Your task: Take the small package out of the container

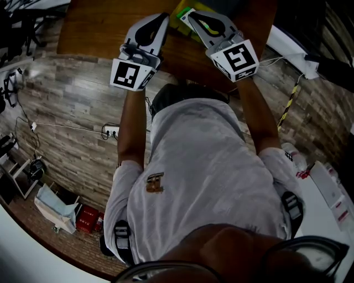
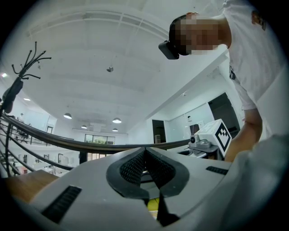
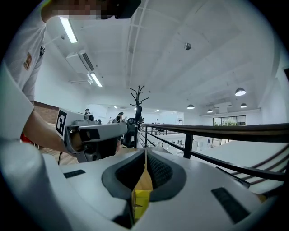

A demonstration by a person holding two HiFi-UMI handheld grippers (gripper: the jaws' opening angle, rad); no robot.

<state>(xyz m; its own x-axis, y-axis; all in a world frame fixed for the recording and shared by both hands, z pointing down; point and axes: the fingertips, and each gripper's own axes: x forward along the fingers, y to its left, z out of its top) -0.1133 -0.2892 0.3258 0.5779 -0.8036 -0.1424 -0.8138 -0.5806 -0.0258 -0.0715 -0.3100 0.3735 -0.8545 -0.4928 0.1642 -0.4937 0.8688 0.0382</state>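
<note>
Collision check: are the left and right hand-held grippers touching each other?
Apart. Head view shows a gap between the left hand-held gripper and the right hand-held gripper, with a green-yellow thing showing in it.

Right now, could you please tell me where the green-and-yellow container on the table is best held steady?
Probably its left wall, approached from the left by the left gripper. The green-and-yellow container sits on the table between both grippers, and the right gripper, jaws shut on a thin yellow package, crowds its right side. Most of its shape is hidden.
</note>
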